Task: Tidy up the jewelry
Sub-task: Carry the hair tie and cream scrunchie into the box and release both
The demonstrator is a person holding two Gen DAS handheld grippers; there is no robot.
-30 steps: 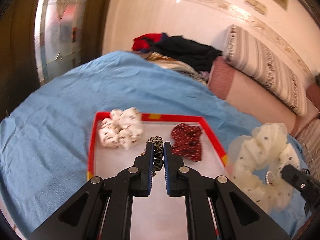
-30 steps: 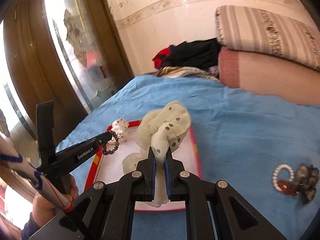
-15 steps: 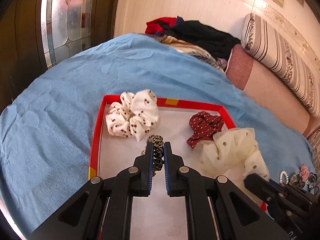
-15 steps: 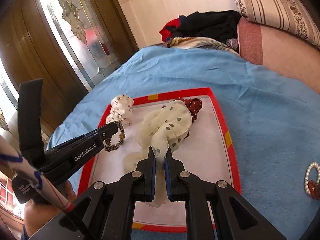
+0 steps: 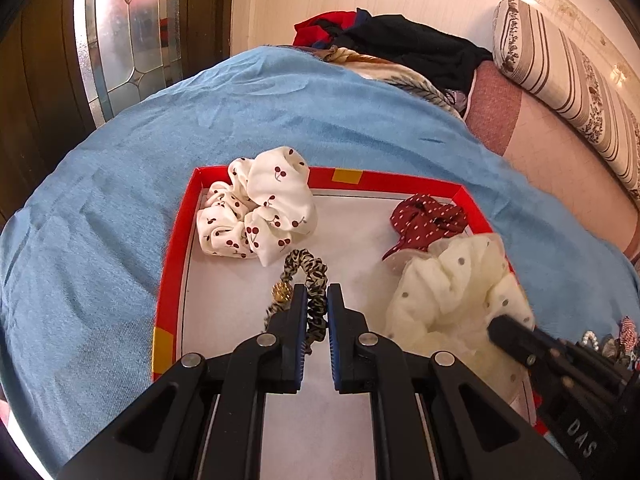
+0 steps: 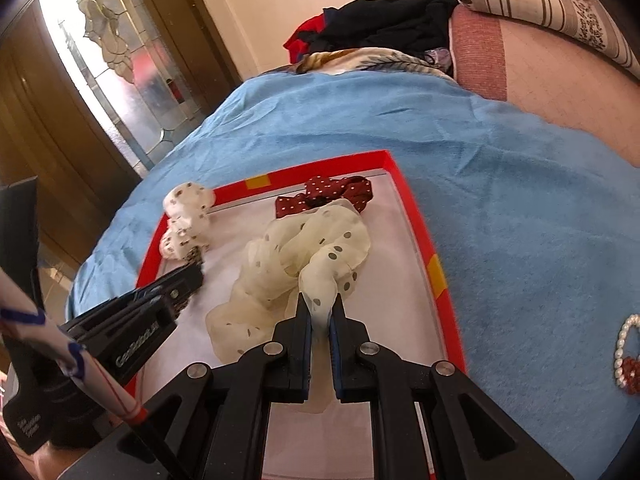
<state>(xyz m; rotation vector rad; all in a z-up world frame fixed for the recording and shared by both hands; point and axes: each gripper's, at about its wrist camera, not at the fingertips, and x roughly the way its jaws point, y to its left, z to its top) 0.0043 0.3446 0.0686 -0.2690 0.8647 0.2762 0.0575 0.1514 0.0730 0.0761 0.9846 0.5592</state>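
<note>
A red-rimmed tray (image 5: pixel 176 248) (image 6: pixel 420 232) with a white floor lies on the blue bedspread. My left gripper (image 5: pixel 317 294) is shut on a thin leopard-print scrunchie (image 5: pixel 306 270) with a gold charm, low over the tray's middle. My right gripper (image 6: pixel 320 304) is shut on a cream dotted sheer scrunchie (image 6: pixel 304 252) (image 5: pixel 452 296) that rests on the tray floor at its right side. A white cherry-print scrunchie (image 5: pixel 260 216) (image 6: pixel 184 220) lies at the tray's far left. A dark red dotted scrunchie (image 5: pixel 424 220) (image 6: pixel 328 194) lies at the far right.
A pearl bracelet and red beads (image 6: pixel 628 352) lie on the bedspread right of the tray; more small jewelry (image 5: pixel 608 340) shows there. Piled clothes (image 5: pixel 392 40) and striped pillows (image 5: pixel 560 80) are at the far end. A glass-paned wooden door (image 6: pixel 112 80) is left.
Both grippers moved down toward the tray. The cream scrunchie went from hanging above the tray to resting on its floor. The leopard scrunchie came lower over the tray's middle.
</note>
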